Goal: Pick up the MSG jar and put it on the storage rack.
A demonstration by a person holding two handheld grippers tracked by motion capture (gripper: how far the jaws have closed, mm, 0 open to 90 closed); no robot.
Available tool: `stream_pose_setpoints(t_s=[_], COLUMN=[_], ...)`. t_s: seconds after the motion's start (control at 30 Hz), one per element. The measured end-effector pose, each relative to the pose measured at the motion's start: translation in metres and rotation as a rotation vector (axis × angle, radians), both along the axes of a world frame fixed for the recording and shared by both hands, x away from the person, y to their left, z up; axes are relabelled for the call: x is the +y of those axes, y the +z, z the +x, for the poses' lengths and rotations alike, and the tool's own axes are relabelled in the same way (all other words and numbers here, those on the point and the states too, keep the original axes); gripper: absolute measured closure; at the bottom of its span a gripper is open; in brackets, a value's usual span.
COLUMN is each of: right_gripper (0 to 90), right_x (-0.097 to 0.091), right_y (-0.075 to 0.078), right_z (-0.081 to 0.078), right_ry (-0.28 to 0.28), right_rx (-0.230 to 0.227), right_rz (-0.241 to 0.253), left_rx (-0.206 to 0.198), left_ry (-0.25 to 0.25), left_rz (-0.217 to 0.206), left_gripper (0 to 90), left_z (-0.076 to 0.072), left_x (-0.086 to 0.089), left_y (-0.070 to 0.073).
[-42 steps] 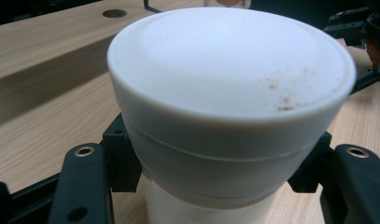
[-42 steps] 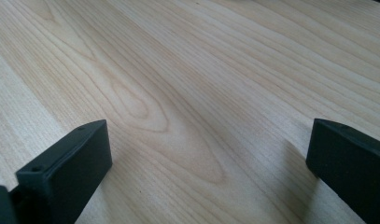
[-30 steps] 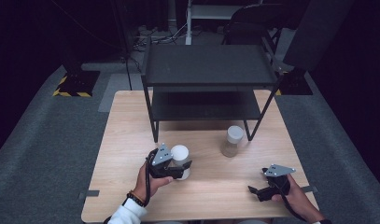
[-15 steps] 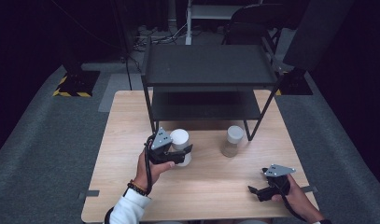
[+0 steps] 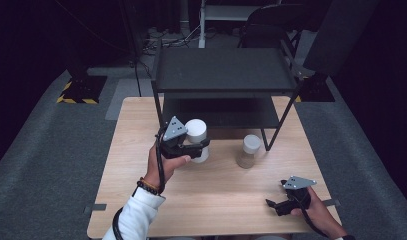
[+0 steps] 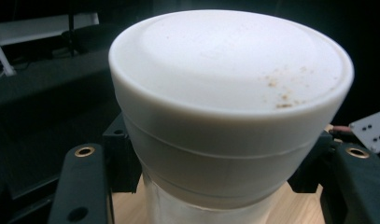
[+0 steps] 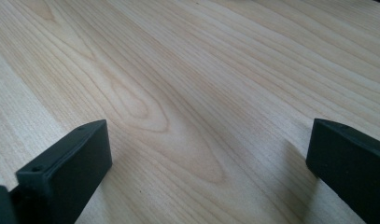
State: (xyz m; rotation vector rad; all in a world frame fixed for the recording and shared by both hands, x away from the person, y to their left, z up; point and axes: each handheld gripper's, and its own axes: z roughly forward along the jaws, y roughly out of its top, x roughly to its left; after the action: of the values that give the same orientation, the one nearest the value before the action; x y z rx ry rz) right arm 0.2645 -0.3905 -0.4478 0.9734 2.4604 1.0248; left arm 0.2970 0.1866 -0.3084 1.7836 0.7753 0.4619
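Readable text: we find none on any item.
Labels, brands, numbers: we can read none.

At the centre of the high view, your left gripper (image 5: 198,146) clamps a jar (image 5: 197,140) whose white lid (image 6: 229,84) looks like smooth, matt plastic dusted with a few brown specks at its right; the body below it appears frosted and translucent. The gripper's jaws are matt black plastic with small brass-coloured inserts. The table (image 5: 211,200) is pale wood with clear grain and a satin finish. The shelf (image 5: 223,70) at upper centre looks like matt black metal. The floor (image 5: 51,165) at left looks like rough grey carpet.
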Motion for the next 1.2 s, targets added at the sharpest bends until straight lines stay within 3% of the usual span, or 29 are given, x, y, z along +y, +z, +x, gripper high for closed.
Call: stream_pose_setpoints(t_s=[0.1, 0.47, 0.93, 1.2], right_gripper=[0.0, 0.0, 0.0, 0.0], right_x=[0.0, 0.0, 0.0, 0.0], right_y=[0.0, 0.0, 0.0, 0.0], right_z=[0.0, 0.0, 0.0, 0.0], right_ry=[0.0, 0.0, 0.0, 0.0], right_rx=[0.0, 0.0, 0.0, -0.001], right_rz=[0.0, 0.0, 0.0, 0.0], left_rx=[-0.022, -0.065, -0.091, -0.112], left_ry=[0.016, 0.023, 0.013, 0.003], left_rz=[-0.009, -0.017, -0.027, -0.059], left_gripper=[35.0, 35.0, 35.0, 35.0], left_z=[0.001, 0.003, 0.01, 0.015], left_x=[-0.005, -0.006, -0.014, -0.02], left_y=[0.014, 0.04, 0.069, 0.086])
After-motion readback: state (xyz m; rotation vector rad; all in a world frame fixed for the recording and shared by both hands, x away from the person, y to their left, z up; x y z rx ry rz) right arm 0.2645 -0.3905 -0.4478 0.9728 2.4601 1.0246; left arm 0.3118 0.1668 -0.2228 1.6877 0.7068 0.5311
